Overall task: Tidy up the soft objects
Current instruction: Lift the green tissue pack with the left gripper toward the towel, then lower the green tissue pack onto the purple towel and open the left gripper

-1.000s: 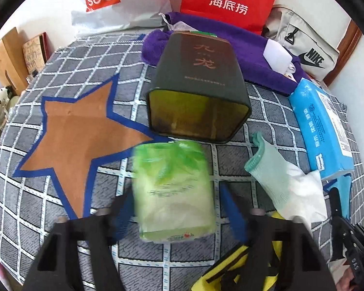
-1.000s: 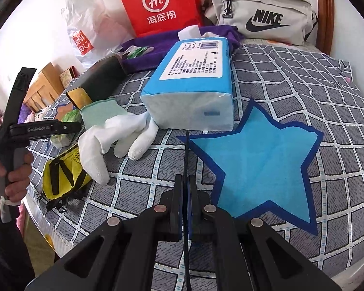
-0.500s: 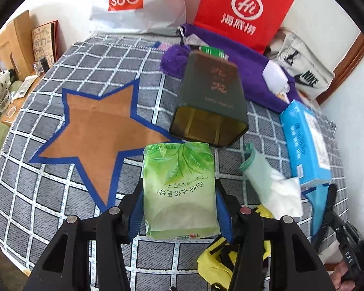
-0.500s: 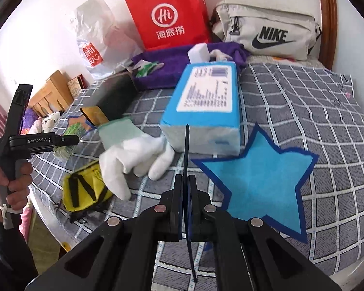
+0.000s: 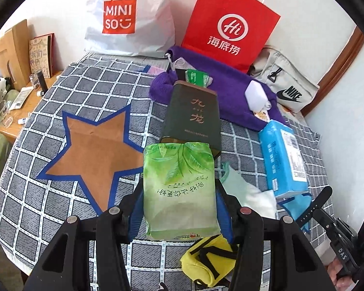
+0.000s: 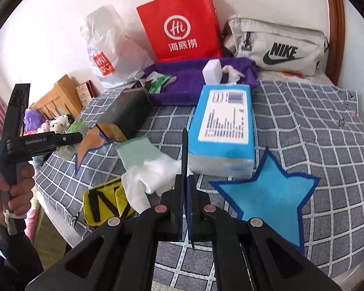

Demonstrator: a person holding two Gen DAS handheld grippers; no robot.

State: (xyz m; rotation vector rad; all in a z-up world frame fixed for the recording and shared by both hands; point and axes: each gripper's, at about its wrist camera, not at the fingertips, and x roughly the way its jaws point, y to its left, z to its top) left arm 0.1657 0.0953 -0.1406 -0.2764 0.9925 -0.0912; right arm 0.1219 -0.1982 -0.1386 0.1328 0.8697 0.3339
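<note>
My left gripper [image 5: 179,189] is shut on a green tissue pack [image 5: 179,189] and holds it above the checked cloth, in front of a dark tin box [image 5: 194,116]. The pack also shows in the right wrist view [image 6: 72,138], held by the left gripper [image 6: 70,138]. My right gripper [image 6: 185,194] is shut, with a thin dark strip sticking up between its fingers. A white and green glove [image 6: 145,167], a yellow pouch [image 6: 104,201] and a blue tissue pack [image 6: 223,126] lie ahead of it. An orange star [image 5: 94,150] and a blue star [image 6: 269,194] mark the cloth.
A purple towel [image 5: 230,97] with small items lies at the back. A red bag [image 5: 230,24], a white Miniso bag [image 5: 131,17] and a grey Nike bag [image 6: 279,46] stand along the wall. A wooden side table [image 5: 19,101] is at left.
My left gripper closed on the green tissue pack and lifted it off the cloth, pulling back. The right gripper rose slightly and stayed shut.
</note>
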